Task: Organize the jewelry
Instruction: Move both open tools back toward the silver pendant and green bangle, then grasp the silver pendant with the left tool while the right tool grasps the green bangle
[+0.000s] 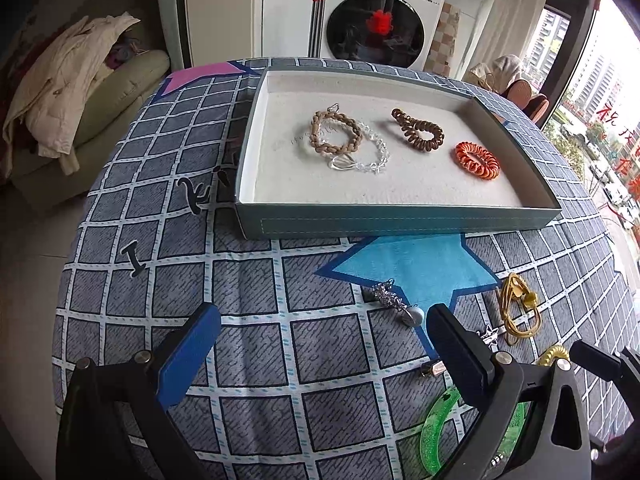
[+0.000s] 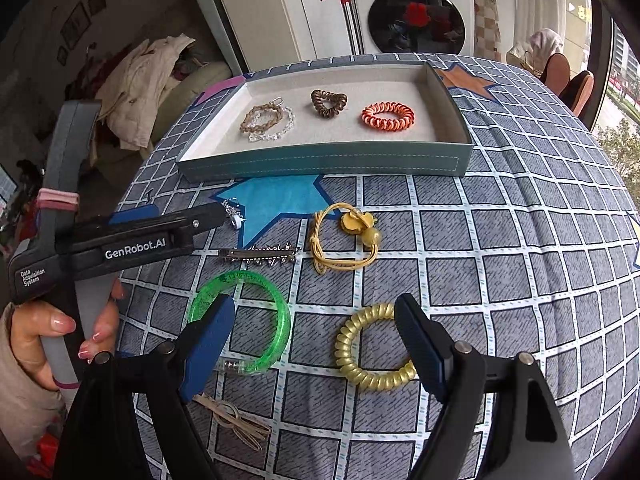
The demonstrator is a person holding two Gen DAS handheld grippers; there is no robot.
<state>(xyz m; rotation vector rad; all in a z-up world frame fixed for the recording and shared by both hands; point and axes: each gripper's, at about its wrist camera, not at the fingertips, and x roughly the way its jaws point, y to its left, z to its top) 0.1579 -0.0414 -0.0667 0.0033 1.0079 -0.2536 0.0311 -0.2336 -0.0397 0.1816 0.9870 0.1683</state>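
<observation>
Four pieces already lie in the teal tray (image 2: 320,160); the green bangle (image 2: 276,320), gold coil tie (image 2: 360,360), yellow cord (image 2: 344,256) and clips wait on the tabletop (image 2: 520,260). Both grippers' fingers (image 2: 212,344) stand wide and empty.

Blk tongs (image 2: 312,344), blue pads (image 2: 208,344), beige sleeve (image 2: 20,392)

Bracelets (image 2: 267,119) in tray (image 2: 320,160) — bangle (image 2: 276,300) before it.
</observation>
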